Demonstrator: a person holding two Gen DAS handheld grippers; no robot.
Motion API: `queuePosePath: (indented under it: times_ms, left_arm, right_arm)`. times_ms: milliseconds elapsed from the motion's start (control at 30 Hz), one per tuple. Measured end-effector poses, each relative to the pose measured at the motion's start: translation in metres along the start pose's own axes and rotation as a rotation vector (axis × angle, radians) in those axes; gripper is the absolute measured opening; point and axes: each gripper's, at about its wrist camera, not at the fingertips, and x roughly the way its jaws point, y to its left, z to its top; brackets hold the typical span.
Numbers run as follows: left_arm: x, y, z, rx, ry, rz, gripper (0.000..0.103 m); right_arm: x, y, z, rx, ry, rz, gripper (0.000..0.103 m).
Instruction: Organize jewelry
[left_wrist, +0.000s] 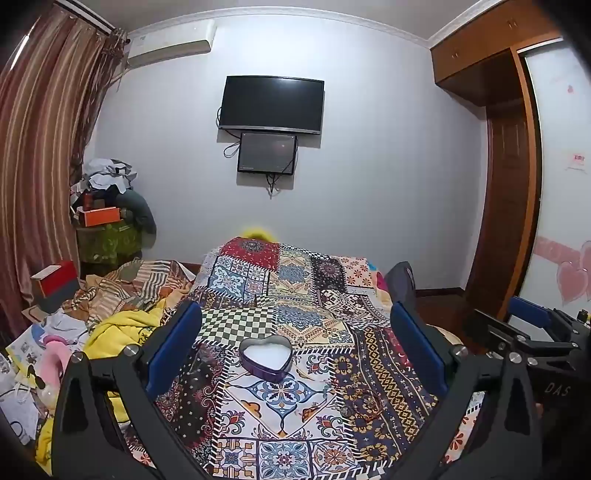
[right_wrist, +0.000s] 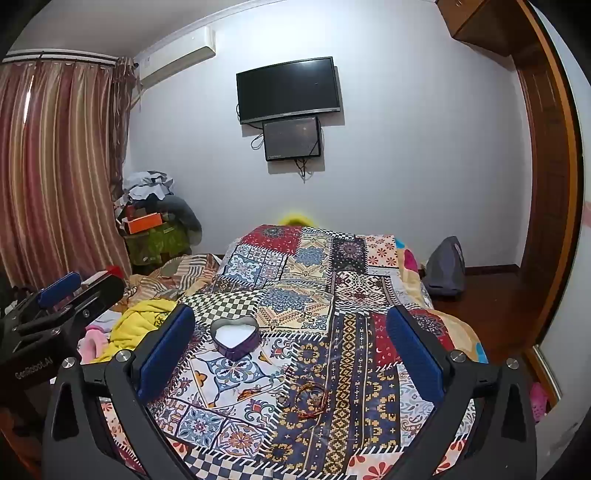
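Here both the left gripper (left_wrist: 295, 332) and right gripper (right_wrist: 291, 332) hover over the bed (right_wrist: 369, 295) with jaws spread wide and empty, heart-shaped box (right_wrist: 235, 336) sitting open on the patchwork cover, tangle of bracelets (right_wrist: 312, 400) lying near it toward the right gripper.

Jewelry (right_wrist: 310, 400) on patchwork cover (right_wrist: 354, 369), near its front edge: thin tangle of cords and beads, too small to count pieces or tell types; in left wrist view nearly lost in print. Heart-shaped box (left_wrist: 265, 357): white inside, contents unreadable. Yellow object (left_wrist: 258, 233) behind cover's far edge: blurred, mostly hidden. Pile (left_wrist: 105, 192) in room's far left corner: items overlapping, unclear. Left gripper (right_wrist: 59, 291) cut by right wrist view's left edge; right gripper (left_wrist: 532, 317) cut by left wrist view's right edge.
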Motion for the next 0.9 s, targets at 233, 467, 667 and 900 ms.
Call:
queuePosePath:
  times_ms: [233,467,667,900]
  left_arm:
    - [-0.0007,0.0062,-0.0004,-0.004,0.015,-0.007,0.102]
    - [-0.0003,0.0032,-0.0007,0.003,0.016,-0.012,0.102]
    - [-0.0002,0.0026,0.0002,0.007,0.016,-0.018,0.102]
    - [0.0036,0.0031,-0.0024,0.0,0.016,-0.015,0.102]
  right_arm:
    - [0.0004,0.0002,-0.0001,0.002,0.001,0.0,0.102]
    - [0.0007,-0.0003,0.0003,0.002,0.001,0.0,0.102]
    - [0.0004,-0.0016,0.0001,0.003,0.0,0.002,0.102]
    - [0.0002,0.0022,0.0009,0.001,-0.002,0.001,0.103]
